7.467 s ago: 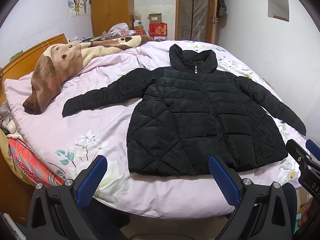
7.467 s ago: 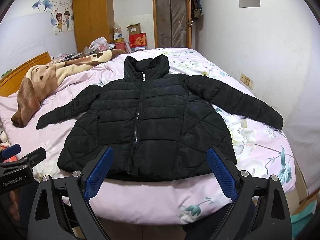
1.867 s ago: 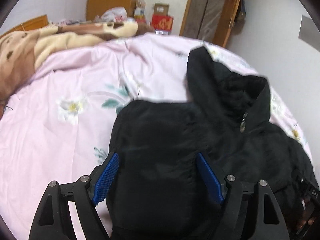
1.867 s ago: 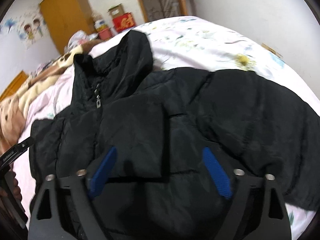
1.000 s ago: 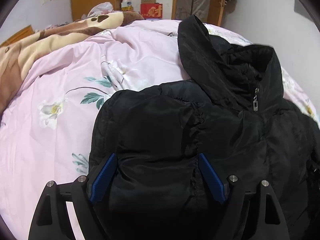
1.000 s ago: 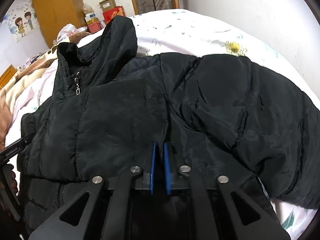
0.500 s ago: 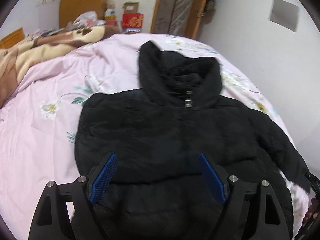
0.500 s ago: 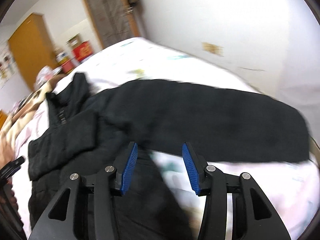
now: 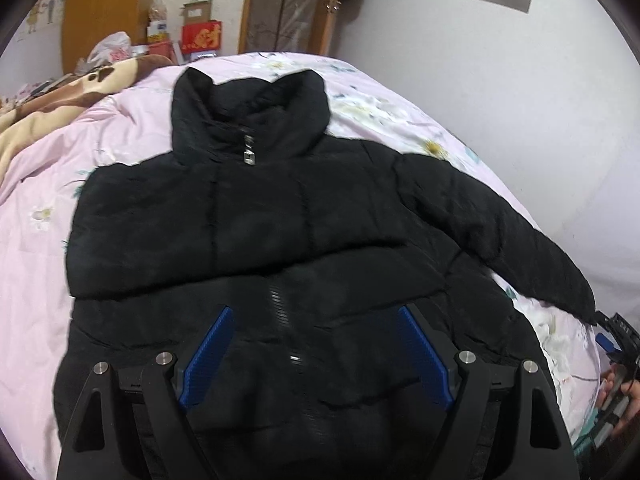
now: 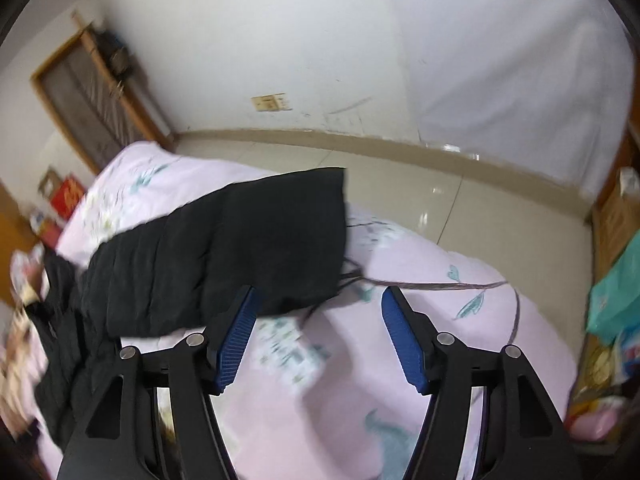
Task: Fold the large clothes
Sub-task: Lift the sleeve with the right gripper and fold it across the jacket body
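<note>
Black puffer jacket [image 9: 304, 216] is lying zipped on the pink floral bedsheet [image 9: 36, 272], its hem under and between the left gripper [image 9: 316, 360] jaws, which are gaping wide, gripping nothing. Right gripper [image 10: 316, 340] jaws are opening over bare sheet; the sleeve cuff [image 10: 280, 240], prob. just released, is lying ahead-left of them.

My left gripper [image 9: 316, 356] and right gripper [image 10: 318, 338] share one build: black skeletal frames, silver screws, ribbed blue pads lining both fingers [image 9: 206, 354].
</note>
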